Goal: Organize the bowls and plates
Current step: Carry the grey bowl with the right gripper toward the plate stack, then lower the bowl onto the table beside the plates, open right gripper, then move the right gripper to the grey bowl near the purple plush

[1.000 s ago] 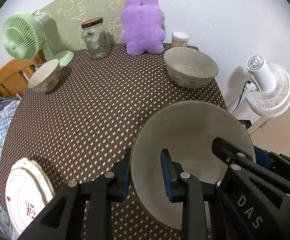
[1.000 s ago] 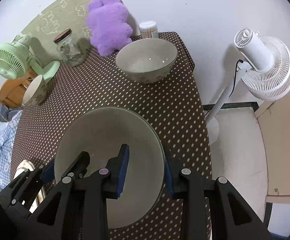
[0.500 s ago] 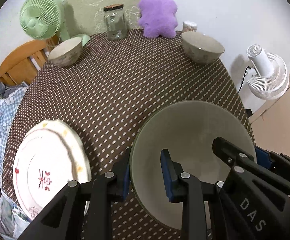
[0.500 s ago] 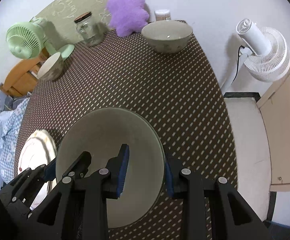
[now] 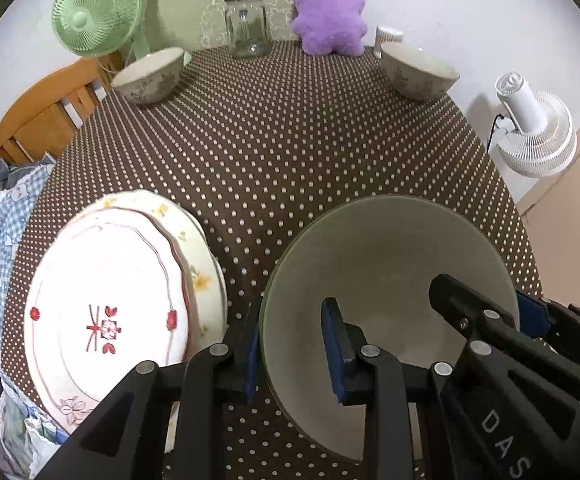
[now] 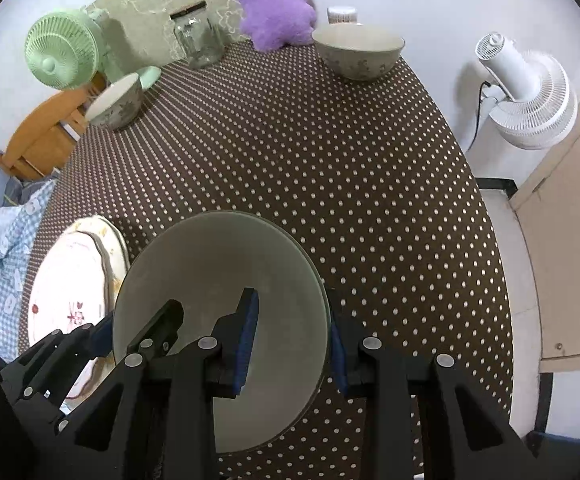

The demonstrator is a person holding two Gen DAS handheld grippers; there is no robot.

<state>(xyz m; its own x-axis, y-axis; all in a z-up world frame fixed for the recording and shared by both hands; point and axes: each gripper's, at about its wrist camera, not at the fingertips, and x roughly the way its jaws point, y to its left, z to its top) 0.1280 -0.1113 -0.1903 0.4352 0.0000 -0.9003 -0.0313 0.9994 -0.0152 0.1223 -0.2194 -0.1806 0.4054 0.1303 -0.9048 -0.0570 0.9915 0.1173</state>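
Both grippers hold one large grey-green bowl (image 5: pixel 386 264) by opposite sides of its rim, above the near part of the table. My left gripper (image 5: pixel 294 344) is shut on its left rim. My right gripper (image 6: pixel 292 338) is shut on the right rim of the same bowl (image 6: pixel 218 280). A stack of patterned plates (image 5: pixel 106 304) lies at the near left, beside the bowl, also in the right wrist view (image 6: pixel 70 280). Two smaller patterned bowls stand far off: one at the left (image 5: pixel 150 76), one at the right (image 5: pixel 418 70).
The round table has a brown dotted cloth (image 5: pixel 282 140). At its far edge stand a green fan (image 5: pixel 90 16), a glass jar (image 5: pixel 246 28), a purple plush toy (image 5: pixel 330 12) and a small white container (image 5: pixel 388 36). A white fan (image 5: pixel 534 128) stands on the floor right; a wooden chair (image 5: pixel 38 120) left.
Both grippers have pulled back towards the near edge with the large bowl in them. The far objects look smaller and the plate stack has come fully into view at the left.
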